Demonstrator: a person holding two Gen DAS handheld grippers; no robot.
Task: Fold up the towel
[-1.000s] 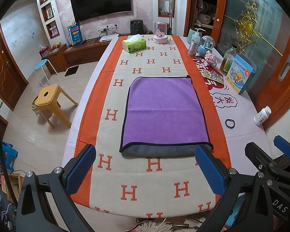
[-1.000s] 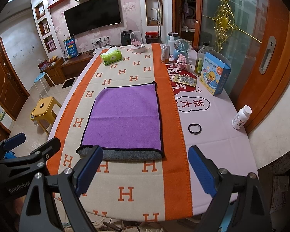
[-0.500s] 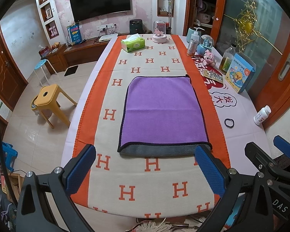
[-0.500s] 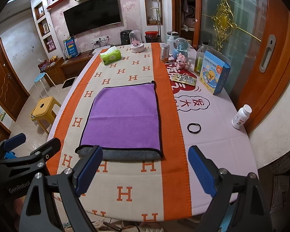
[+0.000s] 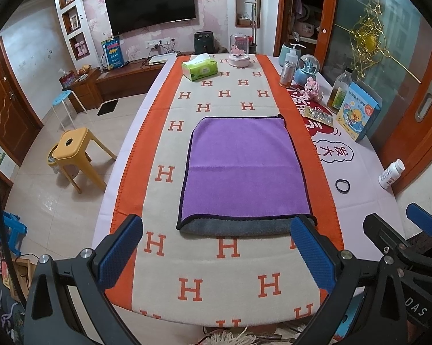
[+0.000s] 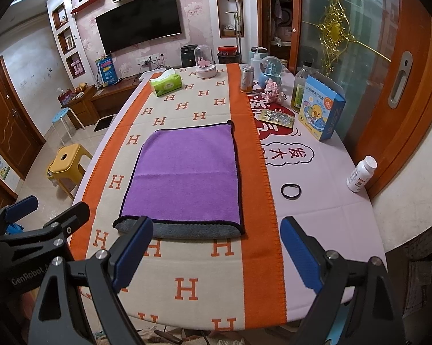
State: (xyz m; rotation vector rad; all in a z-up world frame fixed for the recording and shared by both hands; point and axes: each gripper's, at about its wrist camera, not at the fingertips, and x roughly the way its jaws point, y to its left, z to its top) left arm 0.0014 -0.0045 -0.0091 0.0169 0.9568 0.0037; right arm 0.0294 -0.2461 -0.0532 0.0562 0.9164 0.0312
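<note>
A purple towel [image 5: 244, 166] with a black hem and grey underside lies flat on the table runner, folded over, its grey lower layer showing along the near edge. It also shows in the right wrist view [image 6: 184, 178]. My left gripper [image 5: 216, 251] is open and empty, hovering near the table's front edge, short of the towel's near edge. My right gripper [image 6: 216, 250] is open and empty, also in front of the towel's near edge. The right gripper's fingers [image 5: 423, 224] show at the right of the left wrist view.
The table [image 5: 357, 201] has an orange and cream H-pattern runner [image 5: 230, 284]. A black hair band [image 6: 290, 191], white bottle [image 6: 361, 174], blue box [image 6: 321, 115], bottles and ornaments line the right side. A green tissue box [image 5: 200, 70] stands far back. A yellow stool [image 5: 72, 149] stands left.
Both grippers stay open. The view has shifted slightly, with the towel sitting a little nearer the fingers than a second ago.
</note>
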